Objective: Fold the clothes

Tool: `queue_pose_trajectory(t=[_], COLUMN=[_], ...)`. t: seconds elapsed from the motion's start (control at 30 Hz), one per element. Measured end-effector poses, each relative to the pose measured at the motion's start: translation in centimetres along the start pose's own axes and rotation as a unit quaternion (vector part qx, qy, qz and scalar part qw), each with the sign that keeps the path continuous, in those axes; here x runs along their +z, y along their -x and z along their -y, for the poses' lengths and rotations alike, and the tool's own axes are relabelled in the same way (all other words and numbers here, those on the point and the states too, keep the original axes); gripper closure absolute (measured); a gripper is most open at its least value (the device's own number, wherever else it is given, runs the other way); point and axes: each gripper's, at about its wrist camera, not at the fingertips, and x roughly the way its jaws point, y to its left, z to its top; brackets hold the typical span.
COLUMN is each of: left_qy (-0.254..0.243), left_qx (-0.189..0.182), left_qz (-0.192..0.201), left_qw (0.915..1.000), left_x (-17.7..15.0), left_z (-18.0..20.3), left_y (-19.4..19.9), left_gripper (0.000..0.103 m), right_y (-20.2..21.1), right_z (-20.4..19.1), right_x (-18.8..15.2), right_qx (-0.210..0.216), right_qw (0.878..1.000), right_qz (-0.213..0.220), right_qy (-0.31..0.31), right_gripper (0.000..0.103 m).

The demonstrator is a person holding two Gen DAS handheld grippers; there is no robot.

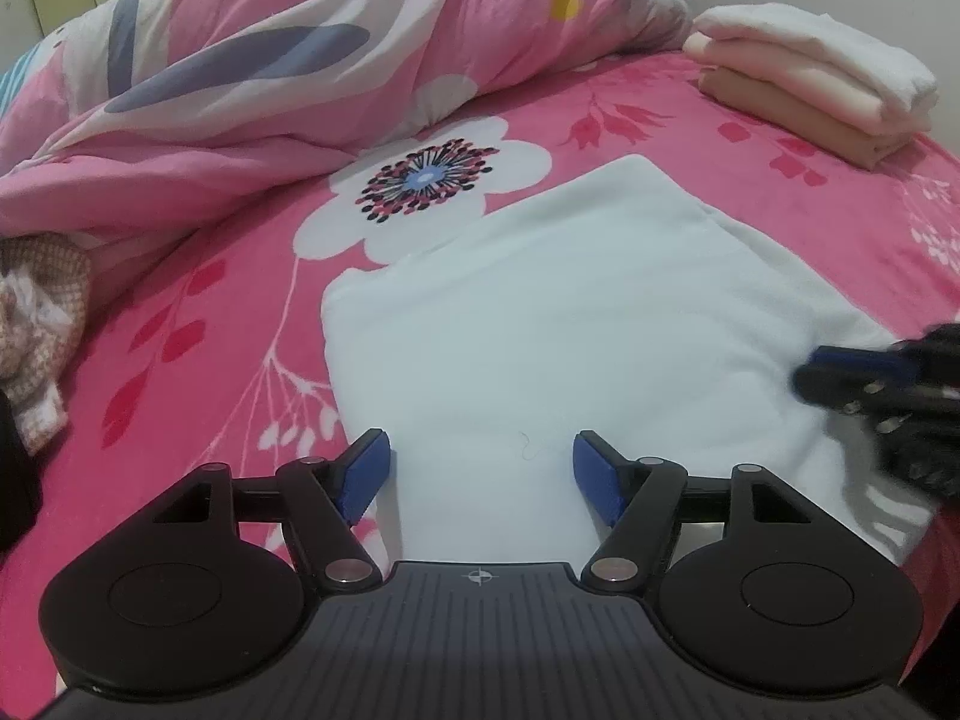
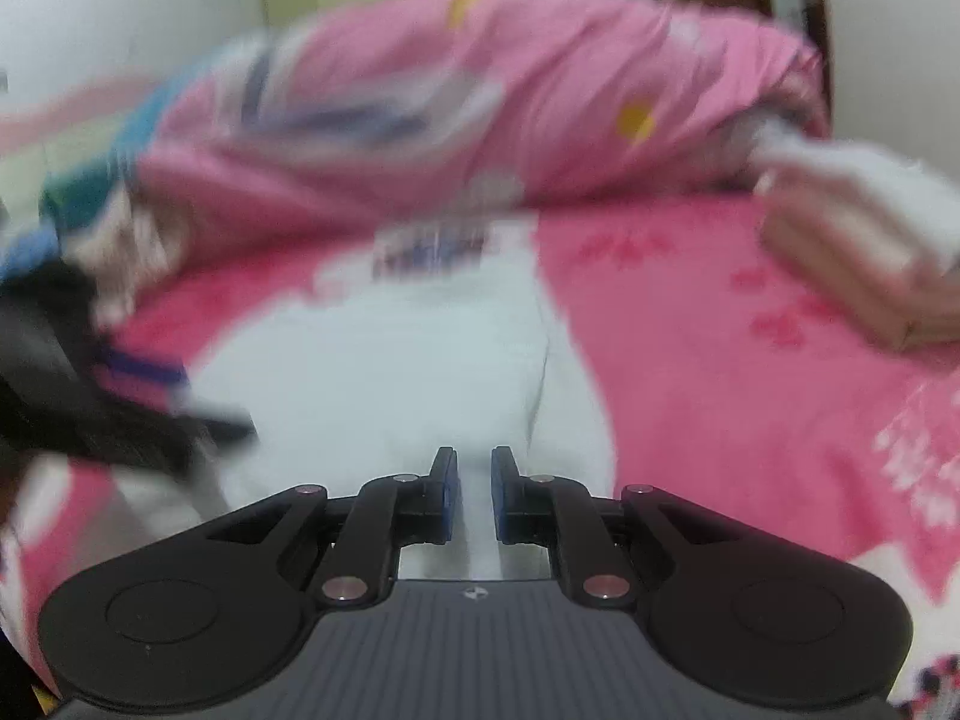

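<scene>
Pale, fleecy white garment (image 1: 558, 324) lies flat as a folded rectangle on the pink floral bedsheet (image 1: 198, 324), directly ahead of and beneath the left gripper (image 1: 480, 471). Left jaws are spread, nothing between the pads, near hem passing under them. Right gripper (image 2: 474, 492) has its jaws nearly pressed together with a thin gap; right view is blurred, so I cannot tell if cloth is pinched. It sits over the garment's right side

Judgement: step in hand looks like the next fold. To do it well, take both near corners evenly, lift low, lay edge to far edge, smooth creases outward

Containers: none seen. Finished stack of folded clothes (image 1: 810, 78) rests far right of the left gripper; unfolded knit item (image 1: 36, 324) far left
</scene>
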Motion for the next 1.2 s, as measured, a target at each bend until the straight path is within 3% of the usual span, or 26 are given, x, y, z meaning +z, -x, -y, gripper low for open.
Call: queue_pose_trajectory(t=[0.1,1.2], left_qy=[0.001,-0.001], left_qx=[0.002,0.020], left_qz=[-0.001,-0.005], left_qw=[1.0000,0.9998], left_x=[0.04,0.20], left_z=[0.02,0.54], left_y=[0.01,-0.07], left_gripper=[0.034,0.029], right_y=[-0.10,0.42], right_z=[0.10,0.32], right_x=[-1.21,-1.33], right_qx=[0.004,0.006], right_qw=[1.000,1.000], right_qz=[0.016,0.014], right_qy=[-0.005,0.001], right_gripper=[0.089,0.089])
